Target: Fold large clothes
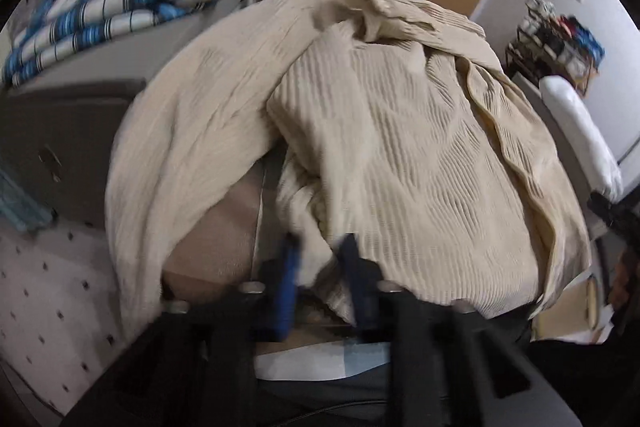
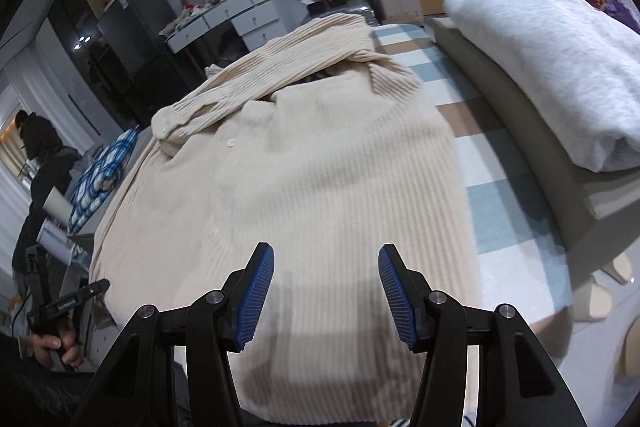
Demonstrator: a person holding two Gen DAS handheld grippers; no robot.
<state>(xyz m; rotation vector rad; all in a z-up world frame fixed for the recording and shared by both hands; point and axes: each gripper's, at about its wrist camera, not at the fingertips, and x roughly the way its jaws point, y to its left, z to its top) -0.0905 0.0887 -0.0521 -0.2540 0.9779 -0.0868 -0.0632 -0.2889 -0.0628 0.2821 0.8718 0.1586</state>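
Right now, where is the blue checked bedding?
In the left wrist view the blue checked bedding lies folded at upper left, beyond the cream ribbed cardigan; the right wrist view shows it beside the cardigan's left edge.

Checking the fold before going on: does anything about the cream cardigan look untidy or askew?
Yes. One sleeve of the cream cardigan lies slanted across the collar instead of square, and the hem corner bunches between the left gripper fingers.
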